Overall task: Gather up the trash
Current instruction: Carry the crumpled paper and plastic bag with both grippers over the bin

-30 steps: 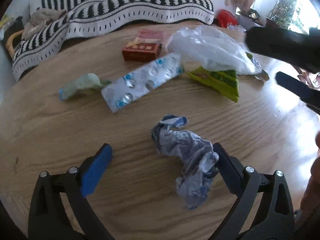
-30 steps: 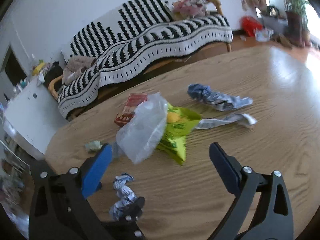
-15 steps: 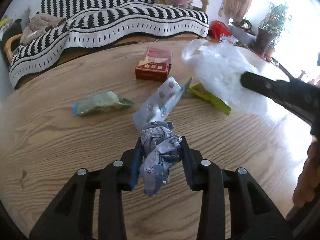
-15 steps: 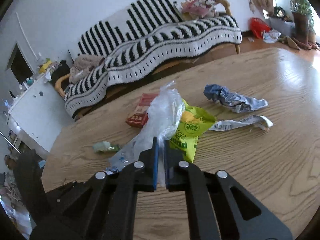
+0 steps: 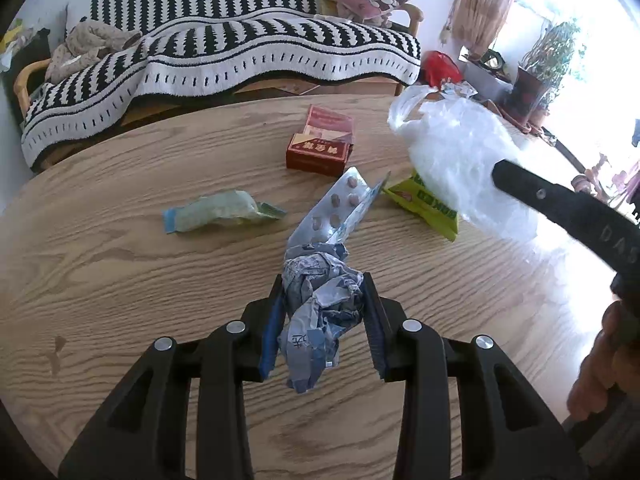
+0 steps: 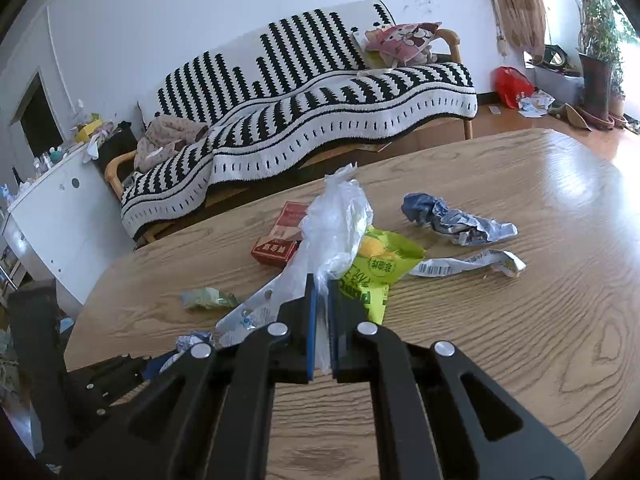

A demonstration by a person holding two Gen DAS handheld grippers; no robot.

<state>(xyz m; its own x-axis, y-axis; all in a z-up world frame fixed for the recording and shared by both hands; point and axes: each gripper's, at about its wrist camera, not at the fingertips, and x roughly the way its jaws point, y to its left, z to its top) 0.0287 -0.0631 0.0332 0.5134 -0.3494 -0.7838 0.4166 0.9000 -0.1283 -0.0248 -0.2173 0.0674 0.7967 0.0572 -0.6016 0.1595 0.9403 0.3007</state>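
A second ago both claws were spread wide over the table; now the left gripper [image 5: 323,312] is pinching the crumpled paper ball [image 5: 318,312] between its blue pads and has lifted it clear of the wood, while the right gripper [image 6: 321,320] is pressed together on a fold of the clear plastic bag [image 6: 334,226], which it holds up in the air. In the left view that bag [image 5: 460,156] hangs to the right of the ball and a little beyond it, so the two are near but apart, and I judge the next move is to bring the ball to the bag's mouth and drop it in; the mouth looks bunched, not spread, so the paper could slip past it. Trash left on the wooden table [image 5: 120,272]: a silver pill sheet [image 5: 340,208], a pale green wrapper [image 5: 218,216], a red box [image 5: 320,148], a bright green snack packet [image 6: 376,272] lying partly under the bag, a second crumpled blue-grey wad [image 6: 448,220] and a white strip with a barcode [image 6: 468,264]. Only one piece is in hand, so the collecting looks barely begun. Behind the table stands a sofa [image 6: 320,92] under a black-and-white striped throw, with a white cabinet [image 6: 52,216] at the left and a potted plant [image 6: 600,40] by the bright window
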